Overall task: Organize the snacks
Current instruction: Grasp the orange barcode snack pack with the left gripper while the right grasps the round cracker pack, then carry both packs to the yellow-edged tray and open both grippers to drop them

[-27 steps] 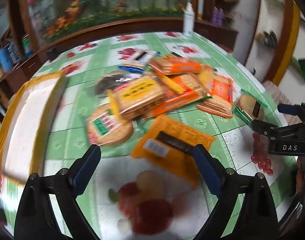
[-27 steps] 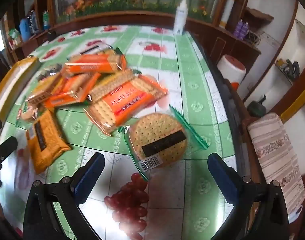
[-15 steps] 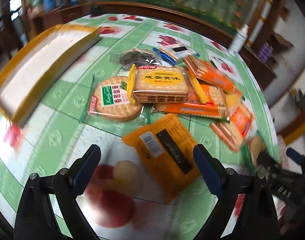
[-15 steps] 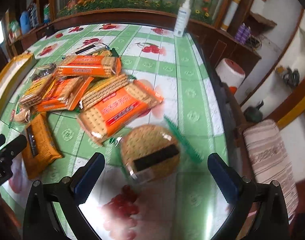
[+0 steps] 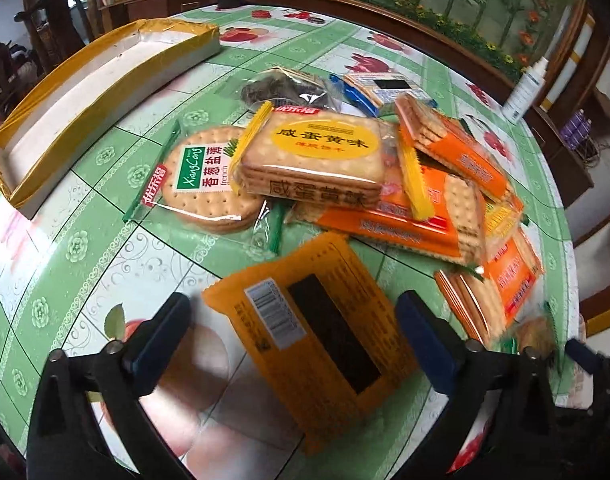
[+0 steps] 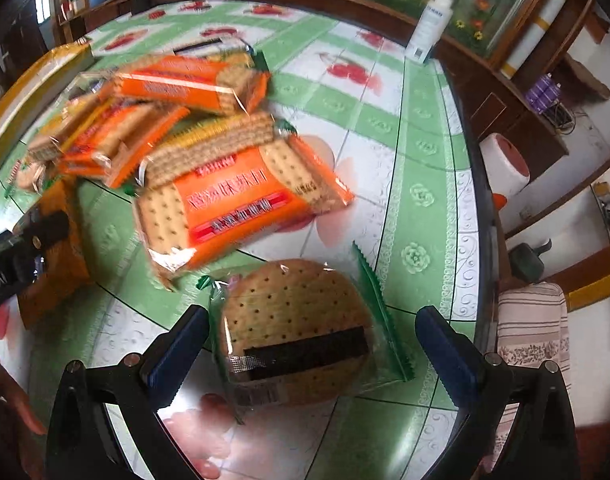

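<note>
Both pairs of jaws stand spread wide, pinching nothing: our left gripper (image 5: 289,332) straddles the yellow packet (image 5: 317,344) lying flat on the table (image 5: 85,240), our right gripper (image 6: 311,344) frames the round cracker pack (image 6: 295,332). We risk the pads skating off slick, flat wrappers, or nudging the far heap of orange packs (image 6: 233,196); the box (image 5: 85,92) waits at far left
</note>
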`<state>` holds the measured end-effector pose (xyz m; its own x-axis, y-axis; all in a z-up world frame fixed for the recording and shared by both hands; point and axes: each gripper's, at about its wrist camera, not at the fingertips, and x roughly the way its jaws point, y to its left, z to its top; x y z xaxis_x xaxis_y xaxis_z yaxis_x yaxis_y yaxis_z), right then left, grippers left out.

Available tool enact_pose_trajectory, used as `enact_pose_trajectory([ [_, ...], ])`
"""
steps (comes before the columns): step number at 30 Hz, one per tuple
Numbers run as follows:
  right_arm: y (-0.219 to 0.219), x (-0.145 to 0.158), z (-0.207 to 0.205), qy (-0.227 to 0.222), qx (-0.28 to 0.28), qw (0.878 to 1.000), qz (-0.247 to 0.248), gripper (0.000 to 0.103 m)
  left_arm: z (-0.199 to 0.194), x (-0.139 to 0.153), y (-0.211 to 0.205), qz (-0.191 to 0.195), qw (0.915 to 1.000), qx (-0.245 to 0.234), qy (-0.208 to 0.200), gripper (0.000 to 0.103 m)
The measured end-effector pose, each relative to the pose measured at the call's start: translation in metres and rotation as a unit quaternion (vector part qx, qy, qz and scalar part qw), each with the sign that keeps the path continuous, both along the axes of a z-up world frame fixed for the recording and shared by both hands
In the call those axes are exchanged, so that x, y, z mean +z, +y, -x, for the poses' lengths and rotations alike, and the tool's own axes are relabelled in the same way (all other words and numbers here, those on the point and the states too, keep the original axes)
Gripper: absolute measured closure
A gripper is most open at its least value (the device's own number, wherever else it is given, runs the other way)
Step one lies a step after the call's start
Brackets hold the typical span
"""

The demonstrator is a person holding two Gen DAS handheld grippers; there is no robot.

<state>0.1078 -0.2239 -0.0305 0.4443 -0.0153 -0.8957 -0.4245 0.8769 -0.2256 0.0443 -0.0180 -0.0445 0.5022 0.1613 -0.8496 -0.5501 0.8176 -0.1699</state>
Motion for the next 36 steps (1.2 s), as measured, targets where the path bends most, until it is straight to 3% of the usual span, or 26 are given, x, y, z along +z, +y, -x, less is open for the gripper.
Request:
enact_pose_trajectory([
  [4, -0.017, -0.005, -0.01, 0.044, -0.031, 0.997, -0.054, 0.0, -0.006, -0.004, -0.011, -0.035, 0.9988, -0.01, 0.031, 0.0],
  [8, -0.013, -0.004, -0.003, 0.035, -0.029, 0.998, -0.042, 0.001, -0.001, -0.005, -0.022, -0.068, 0.9967, -0.036, 0.026, 0.006],
  [10, -0.008, 0.0, 0.003, 0.032, -0.025, 0.998, -0.044, 0.012, 0.001, -0.003, -0.022, -0.067, 0.9962, -0.051, 0.022, 0.014],
  [11, -0.006, 0.002, 0.006, 0.028, -0.023, 0.998, -0.043, 0.023, 0.001, 0.001, -0.022, -0.071, 0.9954, -0.063, 0.017, 0.028],
  [21, 0.003, 0.016, 0.03, 0.02, -0.029, 0.997, -0.071, 0.027, 0.026, 0.009, -0.013, -0.069, 0.9874, -0.141, 0.02, 0.029],
  [24, 0.005, 0.029, 0.043, 0.004, -0.031, 0.996, -0.086, 0.027, 0.047, 0.021, -0.009, -0.094, 0.9824, -0.161, -0.003, 0.029],
  [30, 0.017, 0.052, 0.066, -0.022, -0.033, 0.992, -0.116, 0.027, 0.072, 0.05, 0.007, -0.129, 0.9768, -0.168, -0.035, 0.028],
  [36, 0.048, 0.07, 0.09, -0.05, -0.02, 0.989, -0.134, 0.027, 0.088, 0.069, 0.04, -0.135, 0.9781, -0.149, -0.055, 0.028],
])
